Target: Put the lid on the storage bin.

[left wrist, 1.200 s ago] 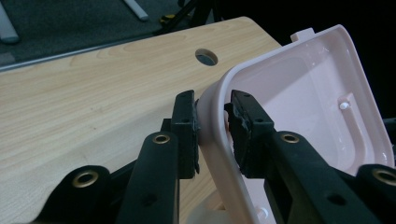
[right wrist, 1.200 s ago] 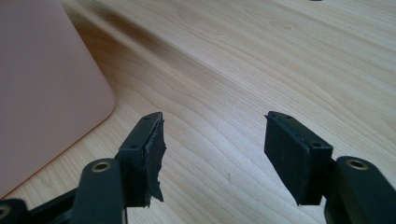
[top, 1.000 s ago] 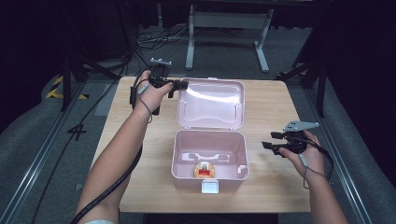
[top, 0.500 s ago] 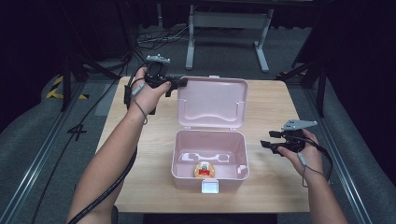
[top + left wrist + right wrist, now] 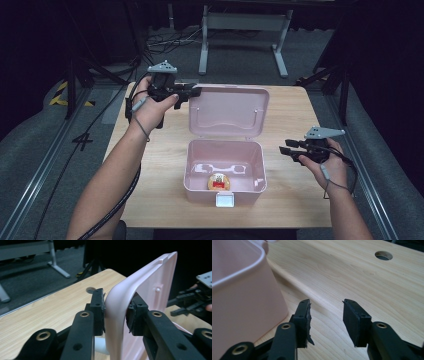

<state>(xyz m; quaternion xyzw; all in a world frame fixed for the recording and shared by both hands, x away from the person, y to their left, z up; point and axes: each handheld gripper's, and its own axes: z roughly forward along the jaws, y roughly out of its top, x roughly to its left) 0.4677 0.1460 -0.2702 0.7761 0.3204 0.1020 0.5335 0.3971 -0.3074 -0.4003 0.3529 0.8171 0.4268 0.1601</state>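
A pink plastic box (image 5: pixel 200 185) stands open on the wooden table, its lid (image 5: pixel 227 112) tilted back behind it. Inside lies a small round item with a red and yellow label (image 5: pixel 218 182). My left gripper (image 5: pixel 194 92) is at the lid's far left corner. In the left gripper view the lid's rim (image 5: pixel 150 290) runs between the jaws of that gripper (image 5: pixel 116 308) and both pads touch it, though the jaws have just been opening a little. My right gripper (image 5: pixel 285 150) hovers right of the box, open with nothing between its jaws (image 5: pixel 325 315), which have just been closing.
A white latch (image 5: pixel 224 200) hangs on the box's front wall. Bare tabletop (image 5: pixel 362 277) with a round cable hole (image 5: pixel 383 255) lies ahead of the right gripper. The box's right wall (image 5: pixel 242 297) is close beside its left jaw. Dark floor, cables and a stand surround the table.
The left hand has shifted slightly up at the lid's corner, still holding the rim. The right gripper's jaws stand closer together than before; that hand has stayed in place.
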